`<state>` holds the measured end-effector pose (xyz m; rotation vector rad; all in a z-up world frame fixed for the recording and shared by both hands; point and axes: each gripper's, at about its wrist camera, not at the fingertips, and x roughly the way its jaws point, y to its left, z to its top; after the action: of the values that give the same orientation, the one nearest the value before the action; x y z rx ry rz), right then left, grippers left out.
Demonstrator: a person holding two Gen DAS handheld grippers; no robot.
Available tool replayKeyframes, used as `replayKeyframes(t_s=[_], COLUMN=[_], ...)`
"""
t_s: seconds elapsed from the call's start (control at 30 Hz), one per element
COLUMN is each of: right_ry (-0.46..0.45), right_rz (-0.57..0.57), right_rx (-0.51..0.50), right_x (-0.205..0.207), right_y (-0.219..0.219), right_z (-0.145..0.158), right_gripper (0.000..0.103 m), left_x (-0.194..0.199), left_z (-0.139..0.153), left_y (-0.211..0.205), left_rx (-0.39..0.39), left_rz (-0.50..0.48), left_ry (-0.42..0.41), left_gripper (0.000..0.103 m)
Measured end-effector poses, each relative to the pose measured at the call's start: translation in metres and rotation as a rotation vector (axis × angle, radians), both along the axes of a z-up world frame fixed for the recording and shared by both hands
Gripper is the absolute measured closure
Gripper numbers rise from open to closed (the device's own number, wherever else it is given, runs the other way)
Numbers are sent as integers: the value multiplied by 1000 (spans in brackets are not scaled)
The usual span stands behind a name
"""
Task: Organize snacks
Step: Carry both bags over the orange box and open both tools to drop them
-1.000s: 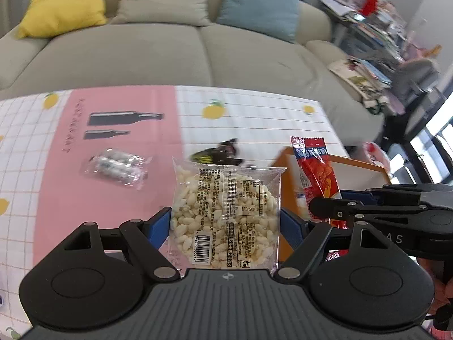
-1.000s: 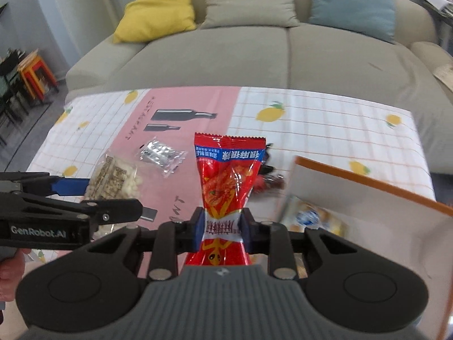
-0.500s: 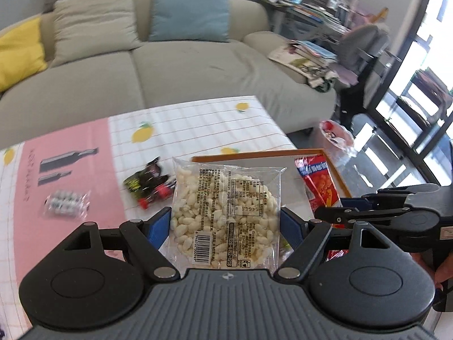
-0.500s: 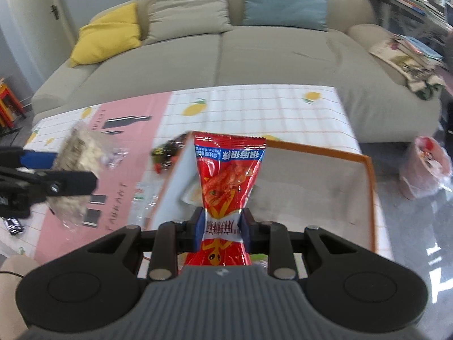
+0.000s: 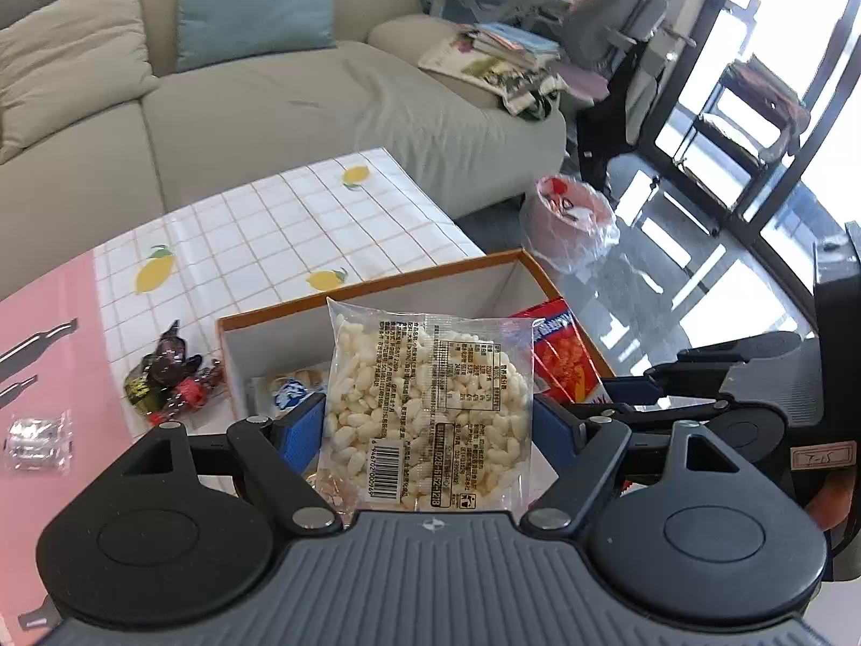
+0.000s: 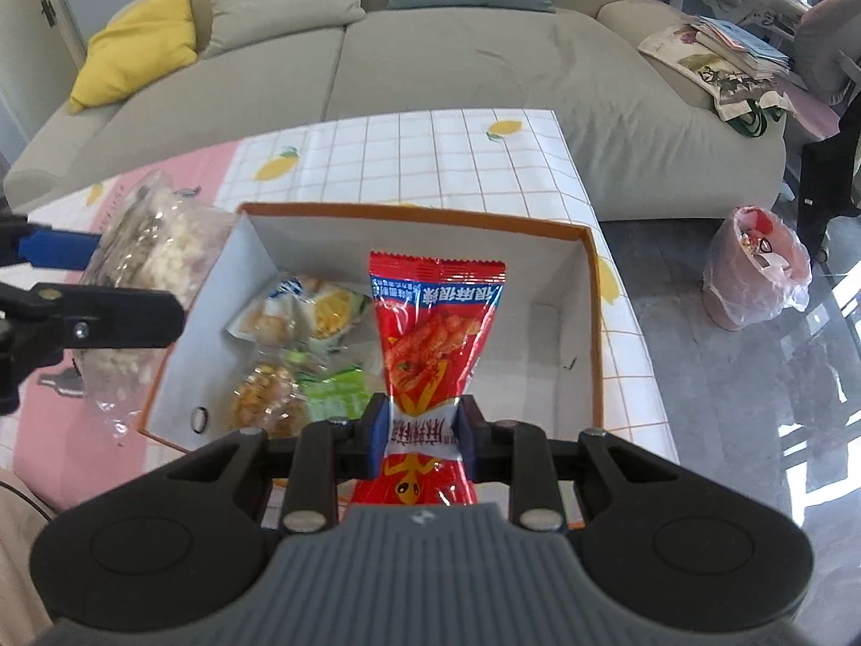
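The left gripper [image 5: 428, 420] has its fingers [image 5: 301, 430] spread wide yet clamped on both side edges of a clear bag of puffed rice [image 5: 425, 409], held above the near left part of the orange-rimmed white box [image 5: 376, 280] on the table [image 5: 280, 226]. The right gripper [image 6: 422, 425] has its fingers [image 6: 376, 425] clenched on the waist of a red snack packet [image 6: 430, 323], which hangs over the box with earlier snacks lying inside at about 9 o'clock from it. Outside the box, at 9 o'clock in the left wrist view, dark wrapped candies [image 5: 167, 377] and a small clear packet [image 5: 37, 439] lie on the table.
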<state>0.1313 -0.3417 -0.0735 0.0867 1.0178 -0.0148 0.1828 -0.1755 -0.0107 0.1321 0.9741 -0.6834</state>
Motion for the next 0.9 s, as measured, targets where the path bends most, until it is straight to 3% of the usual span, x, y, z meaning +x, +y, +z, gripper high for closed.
replayKeyframes(t_s=[0.43,0.9], right_ry=[160,255], right_rz=[60,103], right_rx=[-98,-108], right_x=[35,56], right_y=[-6,-5], right_z=[-42,-77], right_gripper=[78,78], left_x=[28,43], left_z=[-50,-88], left_y=[-37,-59], left_rx=[79,163], left_rz=[-93,-151], left_ry=[78,106], left_gripper=[11,11])
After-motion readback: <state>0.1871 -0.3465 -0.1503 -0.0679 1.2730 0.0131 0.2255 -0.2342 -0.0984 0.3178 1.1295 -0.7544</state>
